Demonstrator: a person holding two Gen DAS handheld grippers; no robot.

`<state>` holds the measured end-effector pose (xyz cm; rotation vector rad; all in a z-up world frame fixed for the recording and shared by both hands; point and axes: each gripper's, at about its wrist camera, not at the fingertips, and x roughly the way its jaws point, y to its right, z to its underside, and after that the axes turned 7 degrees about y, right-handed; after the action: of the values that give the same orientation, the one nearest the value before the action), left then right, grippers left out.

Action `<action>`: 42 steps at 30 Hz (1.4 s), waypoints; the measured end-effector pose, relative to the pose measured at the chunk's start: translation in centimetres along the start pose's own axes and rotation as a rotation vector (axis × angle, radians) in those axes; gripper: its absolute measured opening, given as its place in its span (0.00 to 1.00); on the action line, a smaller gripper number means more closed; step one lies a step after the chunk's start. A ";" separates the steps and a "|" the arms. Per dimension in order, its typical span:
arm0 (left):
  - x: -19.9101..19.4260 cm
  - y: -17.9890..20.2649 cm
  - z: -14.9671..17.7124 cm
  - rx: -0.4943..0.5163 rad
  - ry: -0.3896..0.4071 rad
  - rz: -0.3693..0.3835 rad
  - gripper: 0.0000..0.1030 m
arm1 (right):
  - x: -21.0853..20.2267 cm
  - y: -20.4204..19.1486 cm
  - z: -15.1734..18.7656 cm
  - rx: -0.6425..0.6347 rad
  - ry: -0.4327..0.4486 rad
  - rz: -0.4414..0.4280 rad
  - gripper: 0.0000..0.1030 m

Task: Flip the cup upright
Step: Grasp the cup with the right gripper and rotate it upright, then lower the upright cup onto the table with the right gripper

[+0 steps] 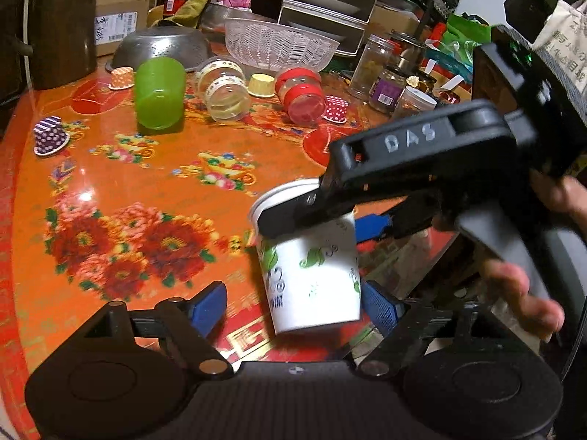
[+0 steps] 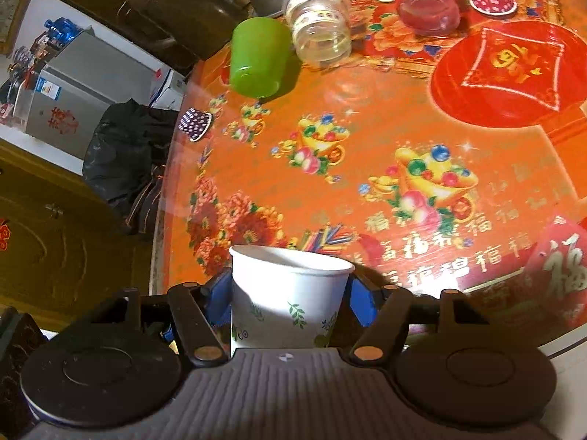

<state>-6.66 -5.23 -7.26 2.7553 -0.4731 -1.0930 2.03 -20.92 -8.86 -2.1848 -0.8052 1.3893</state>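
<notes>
A white paper cup with green leaf print (image 1: 312, 267) is held mouth up, a little tilted, above the near edge of the orange table (image 1: 146, 183). My right gripper (image 2: 290, 293) is shut on this cup (image 2: 286, 293); its blue pads (image 2: 361, 299) press both sides just under the rim. From the left wrist view the right gripper (image 1: 385, 179) comes in from the right across the cup's top. My left gripper (image 1: 293, 304) is open; its blue pads (image 1: 207, 304) stand either side of the cup's lower part, seemingly apart from it.
A green plastic cup (image 1: 159, 91) stands upside down at the far left. Near it lie two clear jars (image 1: 223, 88) on their sides, several small cupcake liners (image 1: 49, 135), a metal colander (image 1: 161, 46) and a white basket (image 1: 280, 46). More jars and clutter fill the back right.
</notes>
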 end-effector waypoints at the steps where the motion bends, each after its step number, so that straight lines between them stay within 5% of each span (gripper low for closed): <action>1: -0.3 -0.2 0.2 0.006 0.000 -0.004 0.81 | 0.0 -0.2 0.0 -0.001 0.003 -0.002 0.65; 12: -5.6 -5.1 2.5 -0.017 0.058 -0.045 0.81 | -0.1 -0.8 0.3 0.002 0.080 -0.004 0.64; 15: -8.6 -7.6 1.9 -0.060 0.145 -0.078 0.81 | -0.7 -1.5 0.7 -0.031 0.140 0.002 0.64; 18: -12.3 -10.3 0.7 -0.078 0.282 -0.191 0.81 | -1.9 -2.7 1.4 -0.089 0.218 0.013 0.64; 21: -15.5 -12.3 0.1 -0.090 0.454 -0.295 0.85 | -3.6 -4.1 2.6 -0.197 0.365 0.066 0.64; 25: -16.8 -12.8 0.7 -0.113 0.552 -0.279 0.89 | -5.0 -5.7 5.5 -0.346 0.557 0.109 0.64; 33: -15.1 -11.1 2.9 -0.130 0.579 -0.204 0.89 | -4.7 -7.4 10.3 -0.609 0.908 0.311 0.64; 42: -14.0 -8.7 3.8 -0.068 0.580 -0.186 0.89 | 0.3 -5.5 13.2 -0.693 1.120 0.269 0.64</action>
<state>-16.84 7.63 -3.13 2.9079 -0.1004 -0.2833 -11.26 -16.04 -10.97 -3.0751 -0.5604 -0.2608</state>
